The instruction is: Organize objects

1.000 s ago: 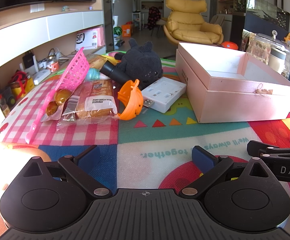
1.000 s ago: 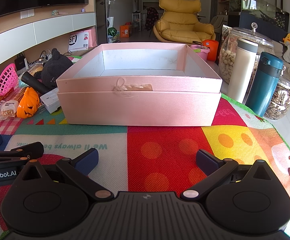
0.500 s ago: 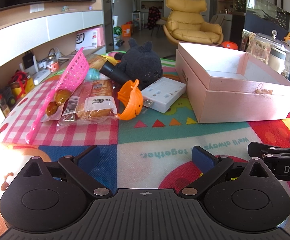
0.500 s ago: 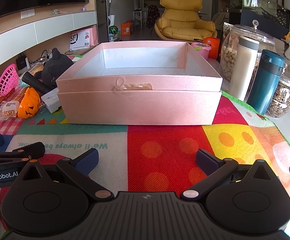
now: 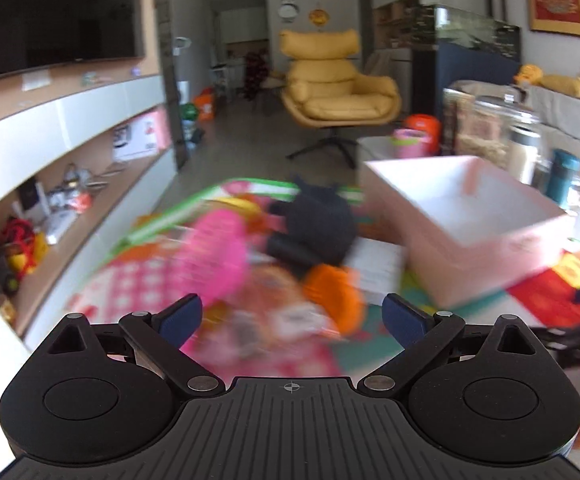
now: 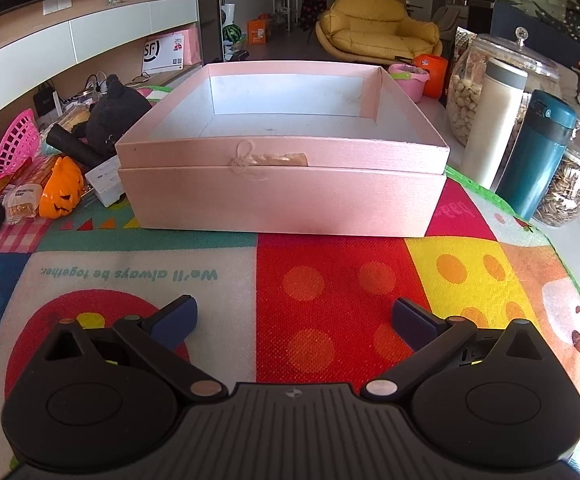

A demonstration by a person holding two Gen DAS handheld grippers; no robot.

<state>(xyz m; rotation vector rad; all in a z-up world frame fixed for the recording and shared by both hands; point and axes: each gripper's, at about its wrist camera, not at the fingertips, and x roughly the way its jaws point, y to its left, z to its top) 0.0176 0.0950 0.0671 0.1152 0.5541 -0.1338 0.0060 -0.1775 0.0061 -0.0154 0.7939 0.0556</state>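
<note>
Showing the sharper scene, the right wrist view sets the pink box (image 6: 282,168) at centre frame, open-topped and bare inside, on a colourful play mat (image 6: 329,280). At middle left lie a pink plastic scoop (image 6: 12,140), a wrapped snack packet (image 6: 22,196), an orange pumpkin toy (image 6: 62,188), a white flat case (image 6: 106,178) touching the box's left side, and a black plush toy (image 6: 116,114) behind them. At right stand a white flask (image 6: 493,124), a teal flask (image 6: 537,156), a large glass jar (image 6: 489,80) and a smaller seed jar (image 6: 569,188). The left wrist view is blurred; it shows the same heap only as smeared colour, with the plush toy (image 5: 313,224) at centre, the pumpkin toy (image 5: 333,296) below it and the box (image 5: 461,228) at middle right, yet it reveals more of the room: a yellow armchair (image 5: 339,84) at upper centre and a wall shelf (image 5: 70,120) along the left.

The left gripper (image 5: 291,316) hangs above the heap, fingers spread wide and holding nothing. The right gripper (image 6: 293,318) hovers low over the mat in front of the box, fingers likewise spread wide and empty.
</note>
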